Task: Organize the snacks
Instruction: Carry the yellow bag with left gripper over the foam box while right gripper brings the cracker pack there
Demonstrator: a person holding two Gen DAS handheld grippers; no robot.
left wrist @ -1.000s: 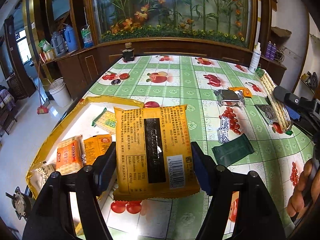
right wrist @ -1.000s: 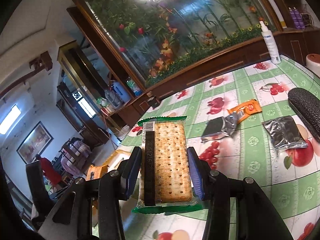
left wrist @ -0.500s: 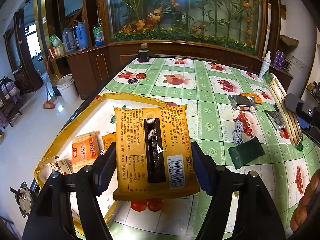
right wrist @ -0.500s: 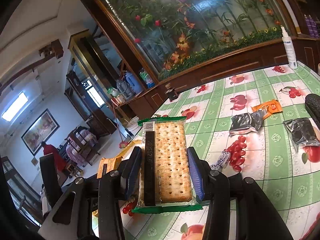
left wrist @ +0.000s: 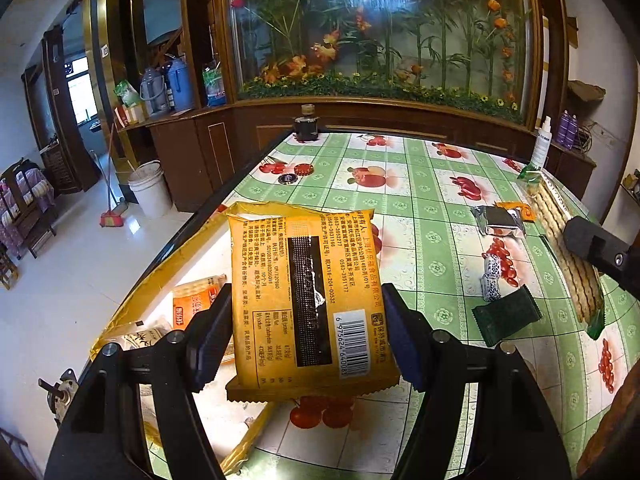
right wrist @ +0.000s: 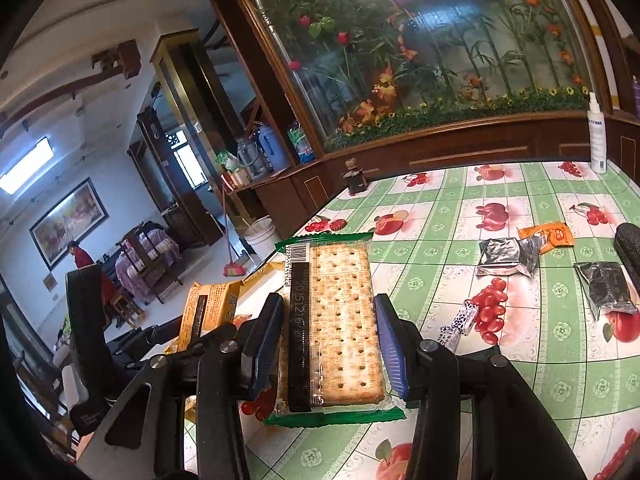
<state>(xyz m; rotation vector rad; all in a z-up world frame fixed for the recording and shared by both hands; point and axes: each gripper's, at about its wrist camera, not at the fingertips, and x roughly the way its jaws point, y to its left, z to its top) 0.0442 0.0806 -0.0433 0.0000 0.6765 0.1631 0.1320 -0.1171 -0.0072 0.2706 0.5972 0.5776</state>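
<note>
Your left gripper (left wrist: 308, 340) clamps a yellow pack (left wrist: 304, 296) by its sides, barcode face toward the camera, held up off the table (left wrist: 432, 184). Only this view looks down into the yellow tray (left wrist: 132, 304) at the table's left edge: an orange packet (left wrist: 192, 304) and a pale wrapper (left wrist: 144, 336) lie in it, partly hidden by the pack. Your right gripper (right wrist: 328, 348) pinches a cracker pack (right wrist: 336, 320) lengthwise between its blue pads, also off the table. From there the tray is almost hidden; you see the yellow pack (right wrist: 208, 312) edge-on at left instead. Past the grippers, toward the table's right side, both views show a blue-white candy (right wrist: 456, 324), a silver pouch (right wrist: 504, 256) and an orange sachet (right wrist: 548, 236). A green packet (left wrist: 506, 314) shows fully only from the left; a second silver pouch (right wrist: 606, 288) shows only from the right. At the far edge stand a dark jar (left wrist: 306, 126) and a white spray bottle (right wrist: 596, 136).
</note>
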